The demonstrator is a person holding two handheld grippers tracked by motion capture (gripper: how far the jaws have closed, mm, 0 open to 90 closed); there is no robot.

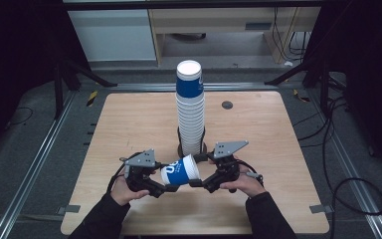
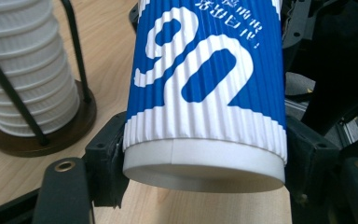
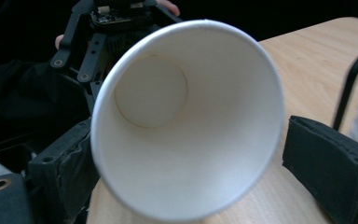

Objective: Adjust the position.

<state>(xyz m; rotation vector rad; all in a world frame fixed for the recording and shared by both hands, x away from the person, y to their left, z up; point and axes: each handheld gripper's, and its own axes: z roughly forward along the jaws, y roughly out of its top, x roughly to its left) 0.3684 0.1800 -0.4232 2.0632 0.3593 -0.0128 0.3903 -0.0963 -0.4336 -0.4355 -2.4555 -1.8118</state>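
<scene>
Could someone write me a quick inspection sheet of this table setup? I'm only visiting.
Surface: wooden table, bare around the work.
Job's things: blue and white paper cup held sideways above it; tall cup stack in a black stand behind.
Clutter: nothing seen.
Grippers: left gripper clamps the cup's base end; right gripper at its rim, right pad apart.
Cables: black, trailing from both grippers.
Surroundings: dark floor, rails, loose cables.

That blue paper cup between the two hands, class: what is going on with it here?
A person holds a tool in each hand above a wooden table. The left tool grips the blue paper cup near its base, holding it on its side. The right tool sits at the cup's open mouth; one jaw stands clear of the rim, so it looks open. Behind them a tall stack of cups stands in a black wire holder.
</scene>
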